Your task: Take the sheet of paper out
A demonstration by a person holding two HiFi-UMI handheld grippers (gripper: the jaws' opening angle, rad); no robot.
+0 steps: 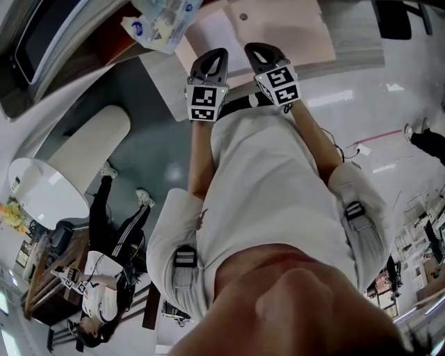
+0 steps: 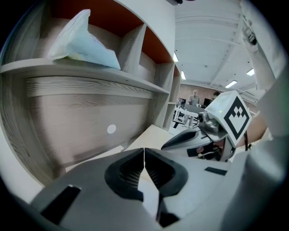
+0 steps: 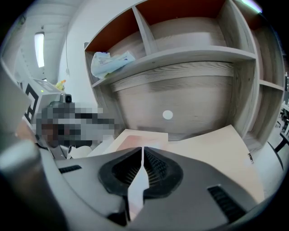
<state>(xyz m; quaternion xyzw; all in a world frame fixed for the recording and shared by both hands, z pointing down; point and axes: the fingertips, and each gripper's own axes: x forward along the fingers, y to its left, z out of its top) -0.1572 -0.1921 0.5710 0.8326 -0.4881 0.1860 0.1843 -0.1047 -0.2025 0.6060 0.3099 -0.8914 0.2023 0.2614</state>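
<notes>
Paper, a pale pinkish-white sheet (image 1: 208, 38), lay flat on the light wooden desk (image 1: 348, 54), its right edge meeting a tan card folder (image 1: 285, 28); whether it was tucked inside could not be told. To its left, a crumpled clear plastic bag (image 1: 163, 19) sat on the grey wooden shelf (image 2: 90, 72). The left gripper (image 2: 144, 152) hung short of the sheet, jaws pressed together on nothing — the right gripper (image 3: 142, 151) likewise. By that showing nothing was done yet: reach, grasp and withdrawal all remained.
</notes>
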